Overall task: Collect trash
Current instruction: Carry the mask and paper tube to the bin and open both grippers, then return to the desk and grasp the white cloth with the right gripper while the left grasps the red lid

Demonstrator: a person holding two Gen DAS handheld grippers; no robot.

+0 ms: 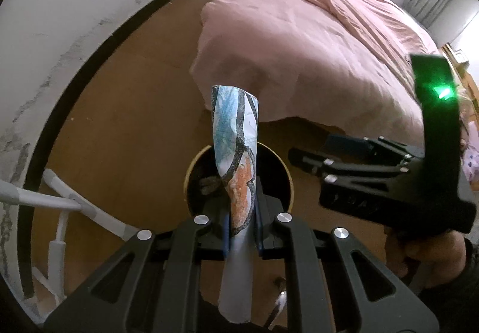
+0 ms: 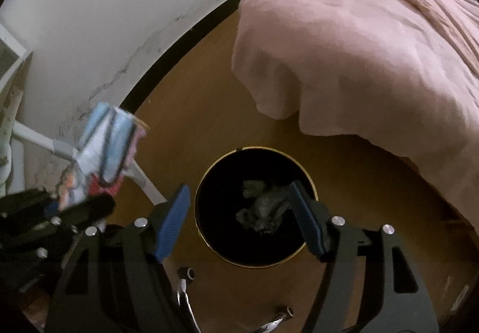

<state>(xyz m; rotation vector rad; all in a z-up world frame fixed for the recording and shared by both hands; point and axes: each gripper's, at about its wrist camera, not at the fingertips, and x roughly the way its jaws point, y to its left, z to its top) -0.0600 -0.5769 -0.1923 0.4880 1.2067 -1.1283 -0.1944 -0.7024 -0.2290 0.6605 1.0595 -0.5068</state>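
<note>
— Trash first: where is it?

— The rolled paper (image 1: 236, 153), coloured in blue and orange, is clamped between my left gripper (image 1: 242, 228) pads, jaws nearly closed on it, and it stands up past them over the round black bin (image 1: 286, 171) on the floor. I hold it by its lower half so the long end points toward the bin's mouth.

— And your other hand?

— My right gripper (image 2: 239, 222) hangs straight above the bin with its blue pads (image 2: 173, 222) spread wide and nothing between them. Crumpled grey scraps (image 2: 260, 213) lie at the bottom (I judge that is what it let go).

— Anything in the way?

— The pink bedspread (image 1: 314, 42) droops close to the bin on one side, and a white metal frame (image 1: 71, 201) stands by the wall (image 1: 60, 18) on the other. The two grippers are near each other, so I would keep the roll clear of the right one when dropping it. The wooden floor (image 2: 185, 123) around the bin looks free.
</note>
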